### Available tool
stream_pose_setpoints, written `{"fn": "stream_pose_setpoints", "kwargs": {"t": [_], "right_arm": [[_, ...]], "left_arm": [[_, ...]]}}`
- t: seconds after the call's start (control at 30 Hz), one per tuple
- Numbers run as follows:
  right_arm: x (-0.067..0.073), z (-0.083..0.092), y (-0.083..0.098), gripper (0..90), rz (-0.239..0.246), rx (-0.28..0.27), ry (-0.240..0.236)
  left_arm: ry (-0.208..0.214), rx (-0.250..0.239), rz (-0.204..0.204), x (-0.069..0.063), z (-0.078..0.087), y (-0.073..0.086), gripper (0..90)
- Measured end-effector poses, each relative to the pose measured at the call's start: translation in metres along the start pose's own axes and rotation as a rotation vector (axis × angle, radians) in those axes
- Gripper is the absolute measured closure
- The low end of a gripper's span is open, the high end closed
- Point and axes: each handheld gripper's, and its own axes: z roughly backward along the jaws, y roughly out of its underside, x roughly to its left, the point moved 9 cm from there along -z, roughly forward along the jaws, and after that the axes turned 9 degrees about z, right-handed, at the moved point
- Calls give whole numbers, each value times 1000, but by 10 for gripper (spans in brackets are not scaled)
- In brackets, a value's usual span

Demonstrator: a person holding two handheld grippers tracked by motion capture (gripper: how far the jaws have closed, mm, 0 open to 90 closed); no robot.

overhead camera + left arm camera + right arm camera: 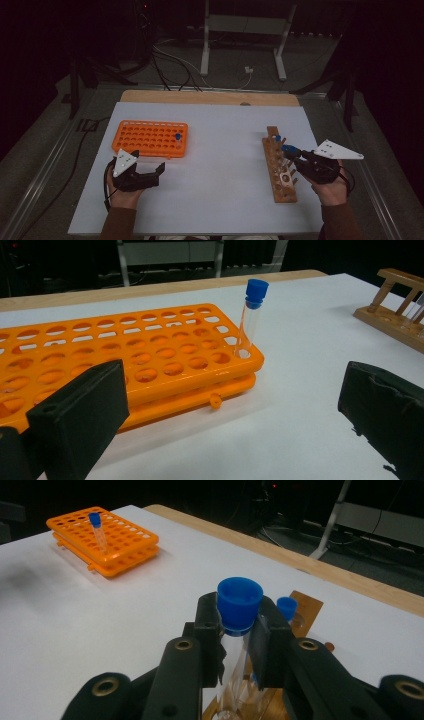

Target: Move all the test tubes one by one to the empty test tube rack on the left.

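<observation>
Clamped in the right gripper (239,630), a blue-capped tube (240,602) was held above the wooden rack (279,170) (apparently for transfer), while the left gripper (225,415) was kept released by the orange rack (150,355).

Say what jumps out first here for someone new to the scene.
The bright orange rack at the table's left, one blue-capped tube upright in a corner hole. Next, the right gripper, shut just under the cap of another blue-capped tube, over the wooden rack at the right. The left gripper rests open just in front of the orange rack.
</observation>
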Motion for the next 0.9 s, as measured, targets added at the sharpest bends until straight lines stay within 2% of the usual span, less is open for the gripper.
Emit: {"fn": "stream_pose_setpoints", "kwargs": {"t": [0.3,0.43,0.53,0.7,0.9], "right_arm": [[9,-10,-12,765,3,-22,-29],[15,-21,-15,765,-6,-32,-55],[20,-29,-19,765,-11,-38,-74],[29,-43,-25,765,-6,-42,-104],[41,-56,-32,765,-5,-48,-134]], "left_arm": [[6,-7,-4,-4,0,-1,7],[36,-14,-10,-13,-1,-2,7],[67,-32,-22,-25,-2,-4,7],[124,-47,-77,-52,-6,-10,7],[186,-41,-98,-83,-15,-14,7]]}}
